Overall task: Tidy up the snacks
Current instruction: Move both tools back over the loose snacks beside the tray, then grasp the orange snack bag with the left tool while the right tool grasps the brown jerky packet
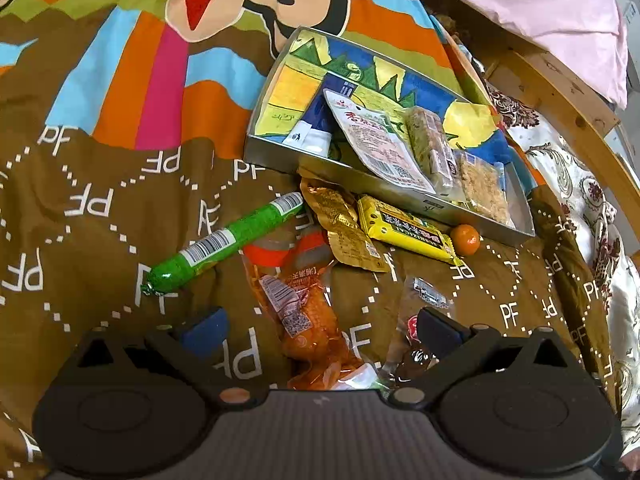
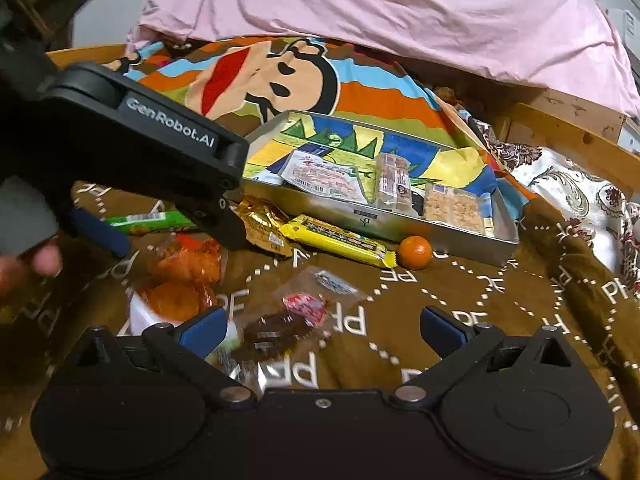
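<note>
The metal tin [image 1: 424,204] sits on the bed, on the brown "PF" blanket [image 1: 100,208], and it's already carrying a white red-lettered pouch [image 1: 376,144], a grain bar [image 1: 430,144] and a crumbly cracker pack [image 1: 480,190], all side by side. Just in front of its near wall, loose on the blanket: a gold pouch [image 1: 344,228], a yellow bar [image 1: 404,228] reading "RUSHIZICAI", a little orange fruit [image 1: 465,239] close to the tin, and a green sausage stick [image 1: 224,240] with barcodes showing.

Nearer in, the left gripper [image 1: 320,328] hangs low, its blue-padded fingers spread wide either side of an orange vacuum pack [image 1: 308,320], gripping nothing. The right gripper [image 2: 320,328] is spread wide too, with a clear packet of dark snack [image 2: 288,320] lying between its fingers.

Only the right wrist view shows the left gripper from outside, "GenRobot.AI" printed on its black body, with pink bedding [image 2: 400,12] behind. Only the left wrist view shows the green stick whole.
</note>
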`<act>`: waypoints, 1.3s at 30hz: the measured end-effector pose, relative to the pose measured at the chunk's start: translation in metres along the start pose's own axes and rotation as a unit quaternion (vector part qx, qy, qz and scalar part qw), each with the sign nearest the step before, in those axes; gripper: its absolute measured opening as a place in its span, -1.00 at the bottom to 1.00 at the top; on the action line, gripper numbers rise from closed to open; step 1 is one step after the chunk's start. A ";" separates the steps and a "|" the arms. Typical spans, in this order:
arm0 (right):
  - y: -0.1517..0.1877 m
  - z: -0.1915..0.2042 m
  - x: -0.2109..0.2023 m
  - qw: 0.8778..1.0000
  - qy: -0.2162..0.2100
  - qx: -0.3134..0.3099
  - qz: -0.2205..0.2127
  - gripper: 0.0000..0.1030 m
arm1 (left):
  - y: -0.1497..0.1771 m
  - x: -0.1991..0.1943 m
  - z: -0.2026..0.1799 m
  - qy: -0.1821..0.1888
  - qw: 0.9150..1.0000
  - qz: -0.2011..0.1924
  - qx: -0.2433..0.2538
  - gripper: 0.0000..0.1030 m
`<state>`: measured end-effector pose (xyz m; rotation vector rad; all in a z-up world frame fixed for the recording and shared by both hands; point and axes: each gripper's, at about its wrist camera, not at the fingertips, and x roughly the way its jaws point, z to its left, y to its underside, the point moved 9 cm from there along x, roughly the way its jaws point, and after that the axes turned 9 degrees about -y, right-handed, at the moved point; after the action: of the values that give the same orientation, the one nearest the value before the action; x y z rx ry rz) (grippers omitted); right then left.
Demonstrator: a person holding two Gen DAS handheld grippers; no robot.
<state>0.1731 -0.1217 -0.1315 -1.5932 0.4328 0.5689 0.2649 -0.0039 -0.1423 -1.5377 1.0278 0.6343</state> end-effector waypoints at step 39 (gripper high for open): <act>0.033 -0.041 0.017 0.996 0.076 0.020 0.044 0.98 | 0.024 0.013 -0.025 -0.026 0.994 -0.003 0.102 0.98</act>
<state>0.1721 -0.1649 -0.1664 -1.5914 0.6269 0.5030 0.2465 -0.0315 -0.1594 -1.3396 1.0151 0.5443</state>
